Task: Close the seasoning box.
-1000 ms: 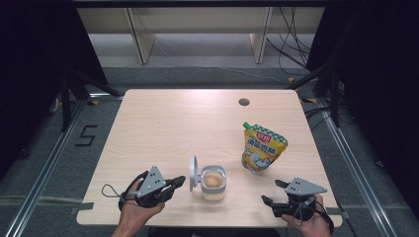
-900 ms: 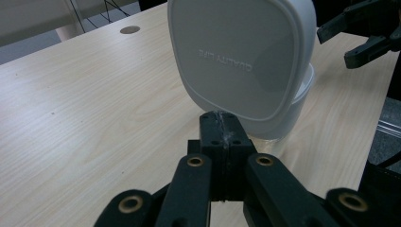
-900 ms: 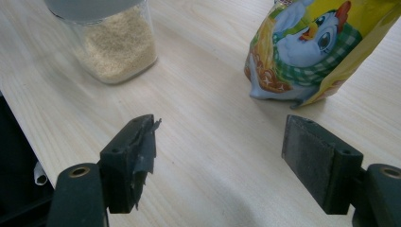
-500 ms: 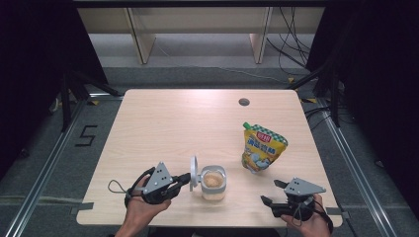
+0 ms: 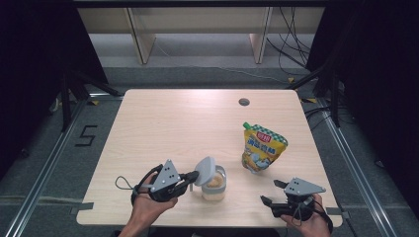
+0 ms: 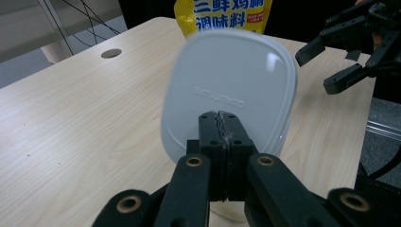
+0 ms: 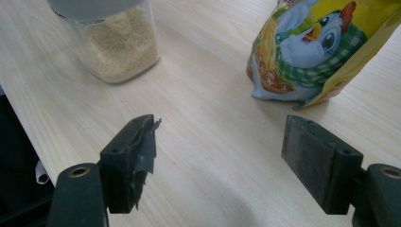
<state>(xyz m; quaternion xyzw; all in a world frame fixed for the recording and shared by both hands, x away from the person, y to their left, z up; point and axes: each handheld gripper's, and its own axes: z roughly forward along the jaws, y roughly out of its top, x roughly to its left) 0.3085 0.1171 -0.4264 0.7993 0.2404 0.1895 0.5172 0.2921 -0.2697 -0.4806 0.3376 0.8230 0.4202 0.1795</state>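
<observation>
The tabletop (image 5: 173, 123) is bare across its far half. A yellow pouch (image 5: 263, 148) stands upright right of centre. Near the front edge stands a jar (image 5: 214, 181) of granules. Over it, the grey lid (image 5: 204, 171) stands tilted on edge, pinched by the left gripper (image 5: 190, 177). The right gripper (image 5: 274, 191) jaws are spread, empty.

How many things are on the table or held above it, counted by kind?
Clear jar of beige granules: 1
White lid, held by the left gripper: 1
Yellow seasoning pouch: 1
Total: 3
</observation>
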